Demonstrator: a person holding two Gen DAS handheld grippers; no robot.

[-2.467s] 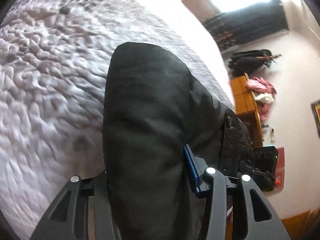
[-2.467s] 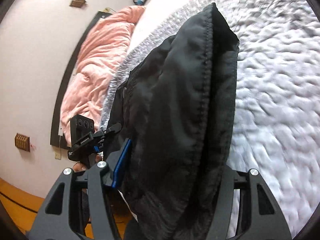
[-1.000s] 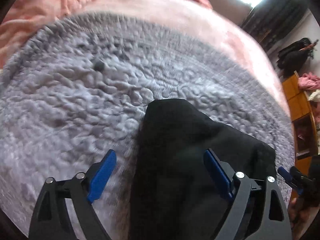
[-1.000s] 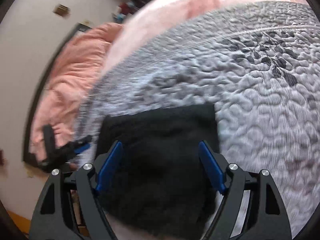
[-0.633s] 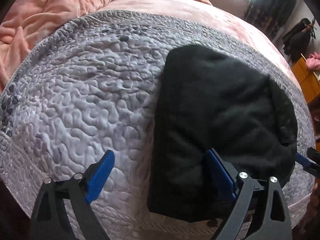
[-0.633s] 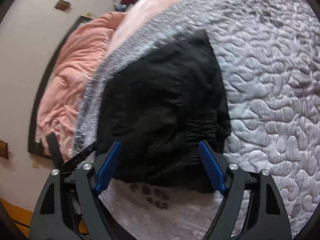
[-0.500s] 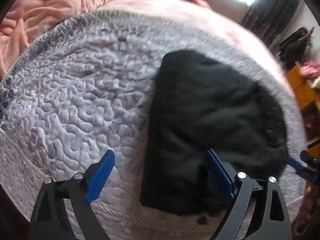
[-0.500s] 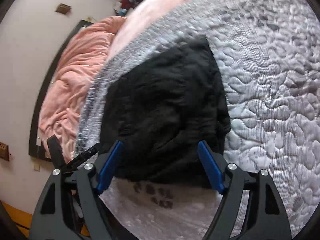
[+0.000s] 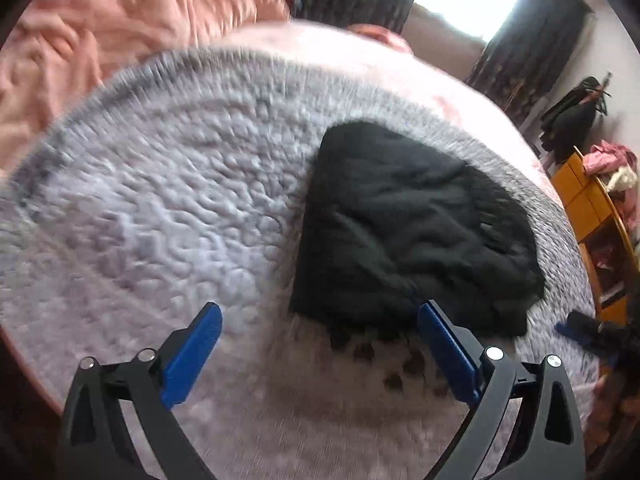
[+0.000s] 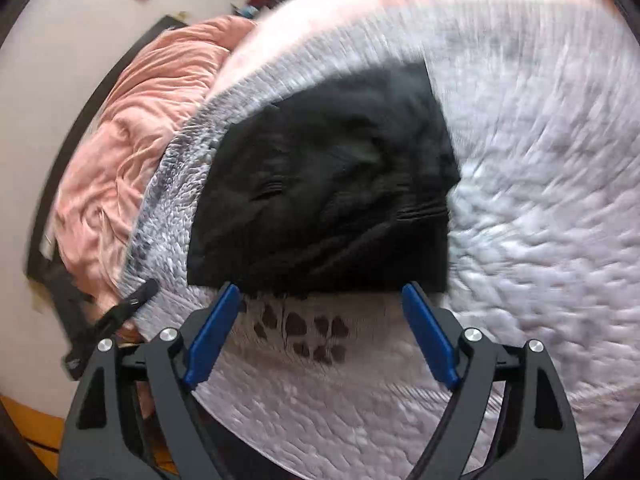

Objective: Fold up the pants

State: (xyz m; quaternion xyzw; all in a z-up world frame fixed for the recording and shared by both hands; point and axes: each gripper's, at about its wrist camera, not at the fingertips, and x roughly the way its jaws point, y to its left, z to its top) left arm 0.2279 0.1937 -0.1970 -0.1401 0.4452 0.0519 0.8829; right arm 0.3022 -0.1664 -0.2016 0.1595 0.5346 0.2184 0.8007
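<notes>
Black pants [image 9: 408, 232] folded into a compact bundle, lying flat on the grey quilted bedspread [image 9: 160, 208] near the bed's edge; centre-right of the left wrist frame, centre of the right wrist frame. Left claw [image 9: 316, 344] apart and opening wider, nothing between the blue pads, bundle just beyond the right pad's tip. Right claw [image 10: 320, 320] likewise apart and opening, empty, pads short of the bundle's near edge. Pink blanket [image 10: 132, 152] bunched at left of the right wrist frame, clear of the bundle. Step judged: release after the last fold. Fold appears complete. Next move, if any: smoothing the rumpled top layer or squaring the edges, approached gently to avoid dragging layers apart.
</notes>
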